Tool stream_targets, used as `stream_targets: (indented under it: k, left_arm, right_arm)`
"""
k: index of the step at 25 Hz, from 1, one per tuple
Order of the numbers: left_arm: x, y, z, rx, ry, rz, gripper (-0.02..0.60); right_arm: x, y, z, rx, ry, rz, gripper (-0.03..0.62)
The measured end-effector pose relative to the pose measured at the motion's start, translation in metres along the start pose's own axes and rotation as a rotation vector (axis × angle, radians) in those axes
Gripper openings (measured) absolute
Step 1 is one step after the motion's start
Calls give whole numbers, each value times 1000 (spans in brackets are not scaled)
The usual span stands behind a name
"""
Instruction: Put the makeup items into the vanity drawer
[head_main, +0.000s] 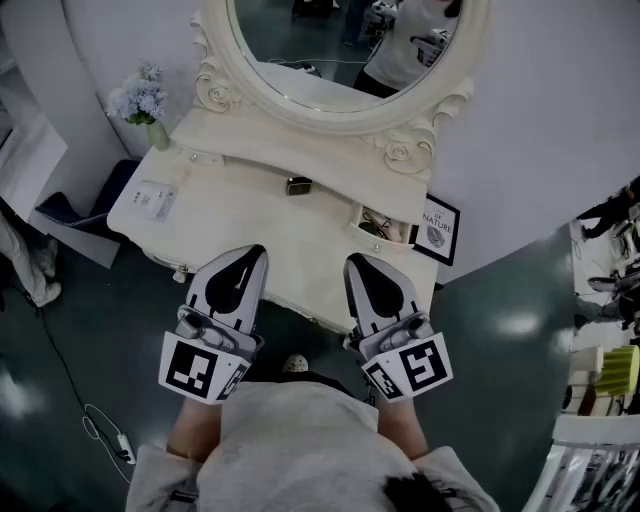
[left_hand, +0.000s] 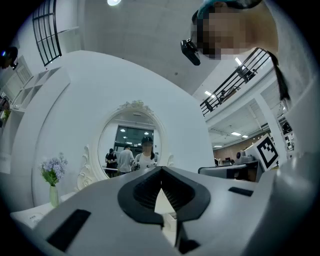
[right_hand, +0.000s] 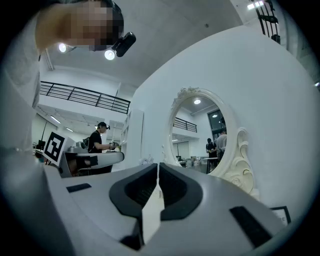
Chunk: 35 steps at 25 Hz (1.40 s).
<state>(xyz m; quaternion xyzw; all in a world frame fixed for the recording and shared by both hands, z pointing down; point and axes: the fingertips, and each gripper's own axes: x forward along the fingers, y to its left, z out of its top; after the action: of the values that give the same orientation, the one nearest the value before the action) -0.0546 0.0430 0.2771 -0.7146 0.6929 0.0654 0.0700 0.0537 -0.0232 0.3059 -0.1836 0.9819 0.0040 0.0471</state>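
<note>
**Two shut grippers, no makeup lifted yet**

Both held side by side just short of the vanity's (head_main: 262, 218) front edge. Left gripper (head_main: 254, 251): jaws pressed together, nothing between them. Right gripper (head_main: 356, 263): likewise closed and empty.

Judged as the very start of the task: no item in hand, no reach begun.

Found on the vanity top:
- One small dark item (head_main: 298, 185) near the back edge, just under the mirror (head_main: 330, 60), probably makeup.
- One flat white pack (head_main: 155, 198) toward the left edge.
- One little drawer (head_main: 386, 226) pulled open toward the right edge, with something pale inside, too small to name.

Next move, as a guess: part one pair of jaws first, then reach forward over the front edge to the dark item. Likely the right gripper, as the nearer to the drawer. Close on the item gently, carry it toward the right edge and lower it into the open drawer. Then the same for the white pack.

Counted: two grippers, one mirror, one dark item, one white pack, one open drawer. Also one vase of flowers (head_main: 145, 105) at the back left corner and one framed print (head_main: 438, 228) just beside the right edge.
</note>
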Motion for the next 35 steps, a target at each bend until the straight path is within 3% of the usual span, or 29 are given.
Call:
stream_targets:
  k: [15,21,35]
  left_arm:
    - [-3,11,1,-6,24,-26,14]
    - [6,1,-5,-3,37,-46,14]
    - [20,13,-20,-9,51,16,14]
  right_arm:
    - [13,12,2,1,9,7,26]
    - [12,-3,4,17,-18,-4,26]
    - [29,-20,-9,52,-3,38,26]
